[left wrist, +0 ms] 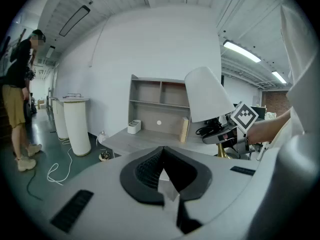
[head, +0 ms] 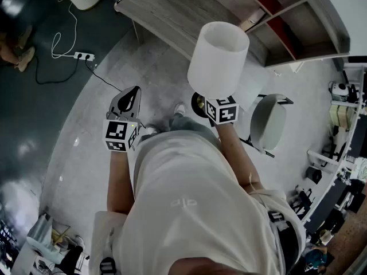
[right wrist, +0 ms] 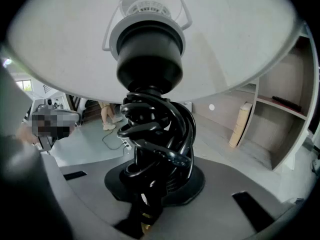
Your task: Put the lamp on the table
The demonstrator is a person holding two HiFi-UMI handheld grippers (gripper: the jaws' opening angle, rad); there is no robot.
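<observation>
Right gripper [right wrist: 148,204] closed narrow on the stem of the lamp [right wrist: 150,49], with black cord [right wrist: 160,129] coiled round the stem just above the jaws. Lamp upright, white shade [head: 218,59] on top, carried in the air over the floor [head: 155,79] near the front edge of the desk [head: 172,16], not on it. Left gripper [left wrist: 162,176]: jaws together, nothing between them, held apart to the lamp's left.

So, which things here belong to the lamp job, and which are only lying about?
Job: lamp, right gripper holding it, table.
Lying about: power strip, chair, white box on the table.
</observation>
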